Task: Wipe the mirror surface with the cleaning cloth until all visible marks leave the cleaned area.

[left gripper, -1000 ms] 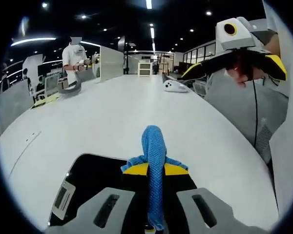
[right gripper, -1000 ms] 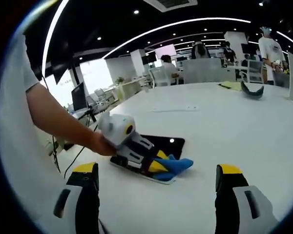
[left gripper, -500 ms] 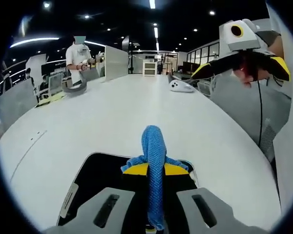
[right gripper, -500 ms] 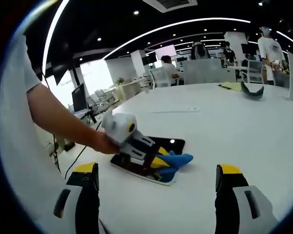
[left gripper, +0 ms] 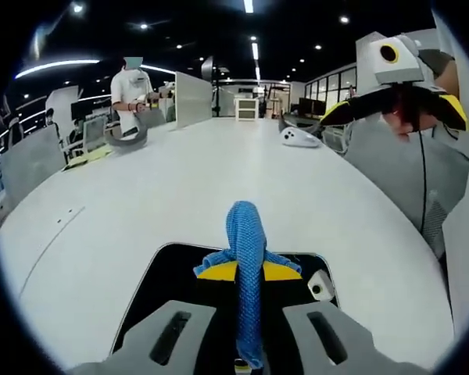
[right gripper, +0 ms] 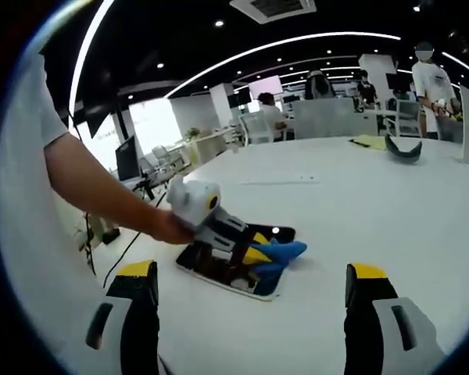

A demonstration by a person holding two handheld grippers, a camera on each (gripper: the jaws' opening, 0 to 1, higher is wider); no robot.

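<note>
My left claw [left gripper: 248,328] is clamped on the soft, floppy blue cloth [left gripper: 245,242], pressing it onto the mirror [left gripper: 180,269] lying flat on the bench [left gripper: 180,187]. My right claw [right gripper: 250,312] hangs wide open and empty, nearer me. The mirror looks thin, slick and fragile, so I judge light pressure best.

No readable text, labels, brand names, numbers or signs appear in either view. A small pale tag [left gripper: 320,285] sits at the corner of the flat black rectangular mirror [left gripper: 180,269] on the white counter [left gripper: 180,180], but any printing on it is too small and blurred to make out. A bright wall screen [right gripper: 263,83] far across the room shows no legible characters.
</note>
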